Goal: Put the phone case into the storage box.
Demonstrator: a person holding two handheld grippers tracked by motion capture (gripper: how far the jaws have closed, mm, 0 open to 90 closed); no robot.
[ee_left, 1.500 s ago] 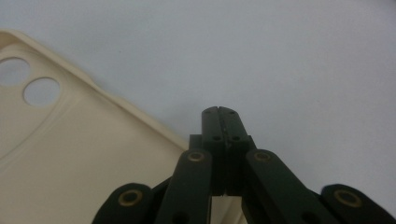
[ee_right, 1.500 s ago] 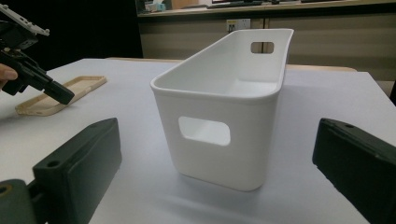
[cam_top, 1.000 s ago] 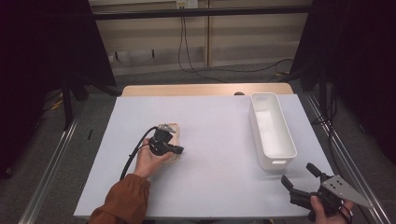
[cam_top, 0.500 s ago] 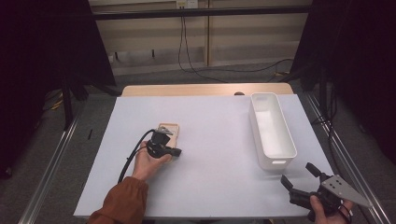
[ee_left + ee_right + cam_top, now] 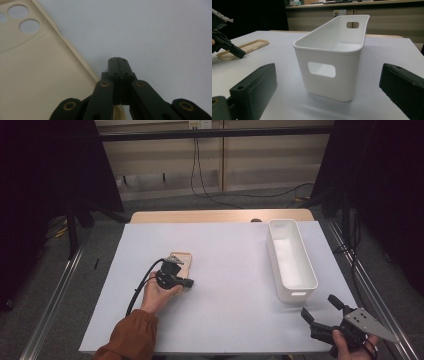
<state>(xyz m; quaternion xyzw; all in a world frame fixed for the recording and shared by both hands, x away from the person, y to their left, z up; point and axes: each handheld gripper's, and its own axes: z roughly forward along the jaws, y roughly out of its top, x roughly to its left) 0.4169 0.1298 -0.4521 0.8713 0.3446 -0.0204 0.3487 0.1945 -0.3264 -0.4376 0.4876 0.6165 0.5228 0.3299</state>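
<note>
A beige phone case (image 5: 182, 259) lies flat on the white table sheet, left of centre. My left gripper (image 5: 189, 282) is held low at the case's near right corner, its jaws shut with nothing between them. In the left gripper view the shut left gripper (image 5: 117, 60) tips over the bare sheet just past the phone case (image 5: 37, 75) edge, whose camera holes show at top left. My right gripper (image 5: 320, 306) hangs open at the front right corner. In the right gripper view the right gripper (image 5: 329, 87) frames a white bin (image 5: 332, 50) from a distance.
The empty white bin (image 5: 274, 251) stands lengthwise at the right side of the sheet (image 5: 230, 270). A wooden table edge (image 5: 220, 216) shows behind the sheet. Metal rails run along both sides. The left gripper (image 5: 227, 45) and phone case (image 5: 249, 47) appear far left in the right gripper view.
</note>
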